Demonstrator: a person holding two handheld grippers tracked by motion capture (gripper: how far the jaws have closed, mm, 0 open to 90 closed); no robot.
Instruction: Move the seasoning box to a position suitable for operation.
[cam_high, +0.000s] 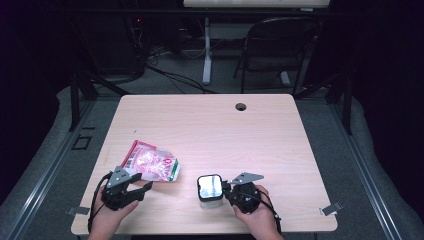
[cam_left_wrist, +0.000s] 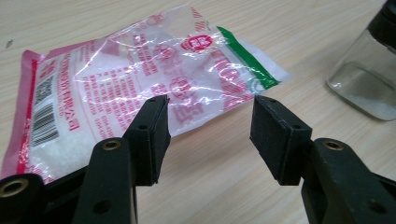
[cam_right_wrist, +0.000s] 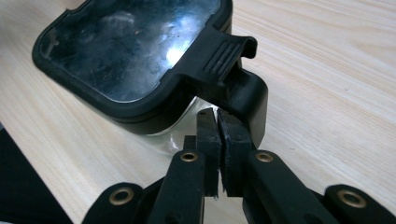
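A clear bag (cam_high: 150, 162) with pink print and white grains lies flat at the table's front left. In the left gripper view the bag (cam_left_wrist: 140, 79) is just beyond my left gripper (cam_left_wrist: 208, 121), whose jaws stand open over bare wood near the bag's lower edge, touching nothing. In the high view the left gripper (cam_high: 142, 182) sits just in front of the bag. A small glass jar (cam_high: 210, 190) with a black lid (cam_right_wrist: 130, 46) stands at front centre. My right gripper (cam_right_wrist: 217, 123) is shut, its tips tucked under the lid's black latch (cam_right_wrist: 229, 60). The jar (cam_left_wrist: 369, 79) holds a little white powder.
The wooden table (cam_high: 210, 125) has a cable hole (cam_high: 241, 106) at the back. Metal clips (cam_high: 331, 209) stick out at its front corners. A folding chair (cam_high: 280, 45) and a desk leg stand on the floor behind.
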